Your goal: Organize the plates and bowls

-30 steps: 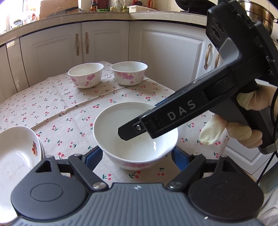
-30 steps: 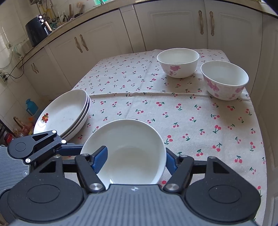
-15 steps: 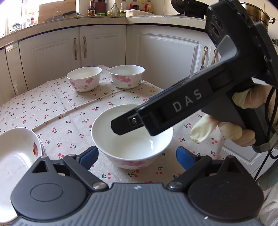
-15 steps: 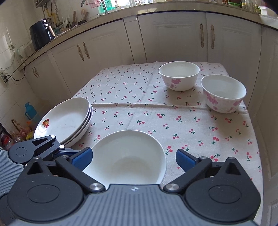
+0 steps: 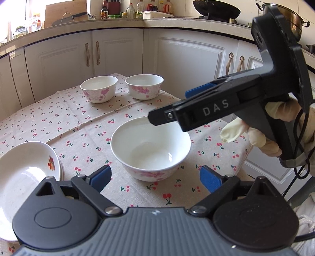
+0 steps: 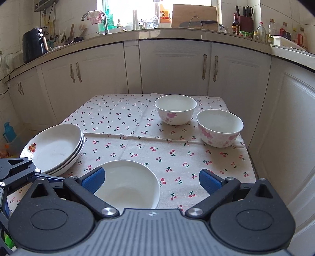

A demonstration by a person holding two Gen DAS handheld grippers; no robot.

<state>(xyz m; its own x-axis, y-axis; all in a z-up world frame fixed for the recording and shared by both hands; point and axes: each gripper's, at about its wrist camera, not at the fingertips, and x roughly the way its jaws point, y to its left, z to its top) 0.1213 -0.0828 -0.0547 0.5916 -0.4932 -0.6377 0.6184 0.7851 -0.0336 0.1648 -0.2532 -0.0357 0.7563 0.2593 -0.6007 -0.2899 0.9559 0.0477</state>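
- Left wrist view: left tool [image 5: 155, 177] now standing wide open and empty, having let go of the near bowl [image 5: 150, 147], which is sitting free on the surface [image 5: 82, 122]; right tool [image 5: 167, 116] hovering above its rim, also released. Bowl placed; two bowls [image 5: 99, 88] waiting at the far edge.
- Right wrist view: right tool [image 6: 150, 179] gaping wide, holding nothing; stacked plates [image 6: 55, 145] resting left; cherry-print cloth, white kitchen cabinets [image 6: 173, 67] behind.

Daylight, bright and even. Source: window [image 6: 153, 13] above the far counter in the right wrist view, blown out white; same glare at far left of the left wrist view. Soft short shadows under bowls. Glossy highlights on near bowl [image 5: 150, 146]. Strong fisheye bending, dark corners. Focus sharp throughout.
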